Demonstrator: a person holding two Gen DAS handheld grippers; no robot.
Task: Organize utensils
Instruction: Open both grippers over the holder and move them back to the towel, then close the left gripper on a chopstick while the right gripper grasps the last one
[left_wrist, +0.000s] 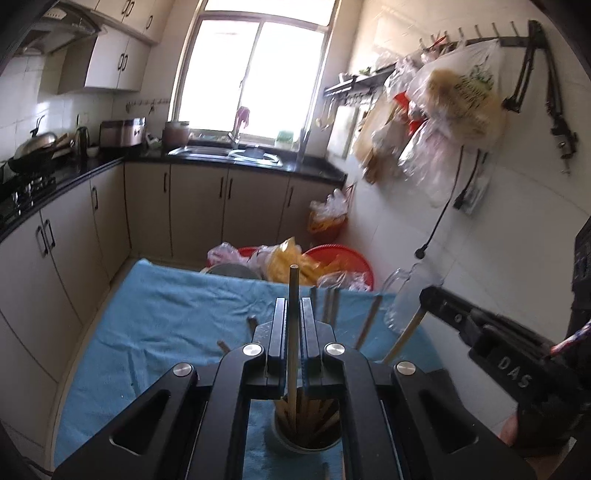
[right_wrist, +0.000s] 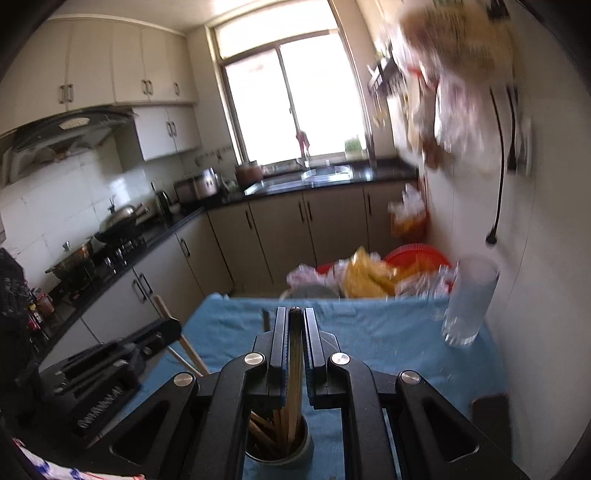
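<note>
Lower centre of each wrist view: black left gripper (left_wrist: 294, 306) and black right gripper (right_wrist: 295, 317), each clamped on one slender wooden chopstick (left_wrist: 293, 332) (right_wrist: 294, 369) above the chopstick-filled round metal cup (left_wrist: 306, 437) (right_wrist: 277, 443) on the blue cloth-covered table (left_wrist: 155, 317) (right_wrist: 369, 332).

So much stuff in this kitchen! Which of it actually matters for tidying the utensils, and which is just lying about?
Part of the job:
- chopstick clamped in the left gripper
- chopstick clamped in the right gripper
- metal cup already holding chopsticks
- loose chopsticks on the blue cloth

Just lying about:
- empty glass
- red basins with bags
- wok
- hanging plastic bags
</note>
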